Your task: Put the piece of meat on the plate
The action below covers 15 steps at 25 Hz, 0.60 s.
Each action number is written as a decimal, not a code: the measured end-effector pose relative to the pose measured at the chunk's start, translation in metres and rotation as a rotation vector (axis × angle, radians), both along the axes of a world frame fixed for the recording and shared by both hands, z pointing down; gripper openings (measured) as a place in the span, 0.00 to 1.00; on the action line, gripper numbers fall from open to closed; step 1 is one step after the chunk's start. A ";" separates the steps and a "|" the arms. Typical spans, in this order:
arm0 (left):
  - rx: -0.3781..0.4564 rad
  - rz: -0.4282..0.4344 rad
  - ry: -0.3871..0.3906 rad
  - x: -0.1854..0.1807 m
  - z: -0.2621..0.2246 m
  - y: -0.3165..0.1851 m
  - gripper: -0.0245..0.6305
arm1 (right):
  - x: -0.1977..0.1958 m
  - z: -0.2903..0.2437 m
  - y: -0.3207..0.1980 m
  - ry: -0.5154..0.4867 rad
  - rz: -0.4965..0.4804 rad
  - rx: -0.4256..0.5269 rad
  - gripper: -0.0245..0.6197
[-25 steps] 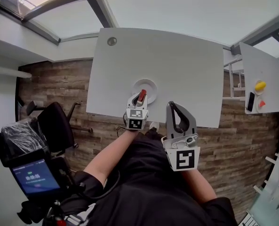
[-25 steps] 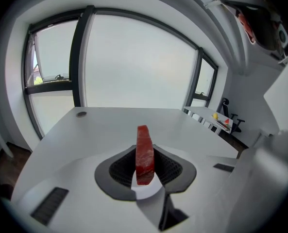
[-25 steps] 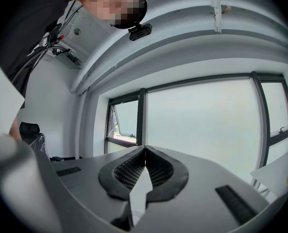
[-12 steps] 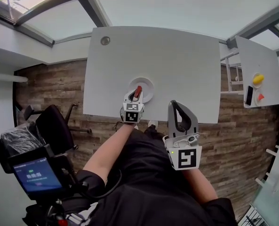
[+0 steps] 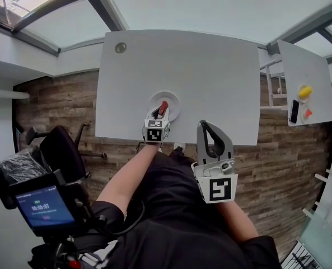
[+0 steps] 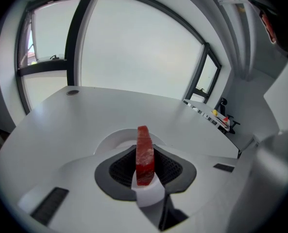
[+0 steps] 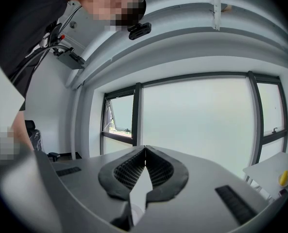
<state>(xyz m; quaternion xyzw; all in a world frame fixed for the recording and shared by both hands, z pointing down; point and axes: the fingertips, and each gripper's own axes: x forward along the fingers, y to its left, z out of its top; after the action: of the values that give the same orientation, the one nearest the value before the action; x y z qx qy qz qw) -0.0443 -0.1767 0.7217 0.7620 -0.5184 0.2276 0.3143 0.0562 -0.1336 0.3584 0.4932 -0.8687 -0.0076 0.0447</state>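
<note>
A red marbled piece of meat stands on edge between the jaws of my left gripper, which is shut on it. In the head view the left gripper holds the meat just over the near part of a white round plate on the white table. The plate's rim shows right behind the meat in the left gripper view. My right gripper hovers at the table's near edge, to the right of the plate, its tips touching with nothing between them.
A second white table at the right carries a yellow object, a small red object and a dark phone. A round cable grommet sits at the table's far left corner. A black office chair stands at the left.
My left gripper has sunk with the meat toward the plate and now hangs lower over its near part. The right gripper has stayed put.
</note>
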 end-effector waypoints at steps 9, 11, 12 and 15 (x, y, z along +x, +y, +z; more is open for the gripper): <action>-0.007 0.006 0.018 0.002 0.009 -0.002 0.18 | 0.009 0.008 0.000 0.012 0.023 -0.010 0.05; -0.009 0.013 0.007 0.001 0.010 0.000 0.18 | 0.008 0.008 0.002 0.011 0.025 -0.010 0.05; -0.010 0.015 0.009 0.001 0.011 0.001 0.18 | 0.008 0.008 0.003 0.013 0.025 -0.012 0.05; -0.004 0.017 0.030 0.003 0.010 0.002 0.18 | 0.009 0.009 0.005 0.018 0.026 -0.016 0.05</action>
<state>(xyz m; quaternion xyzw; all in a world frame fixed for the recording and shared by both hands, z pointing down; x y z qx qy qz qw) -0.0413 -0.1749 0.7318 0.7690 -0.5067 0.2199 0.3218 0.0650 -0.1290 0.3673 0.5040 -0.8618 -0.0047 0.0564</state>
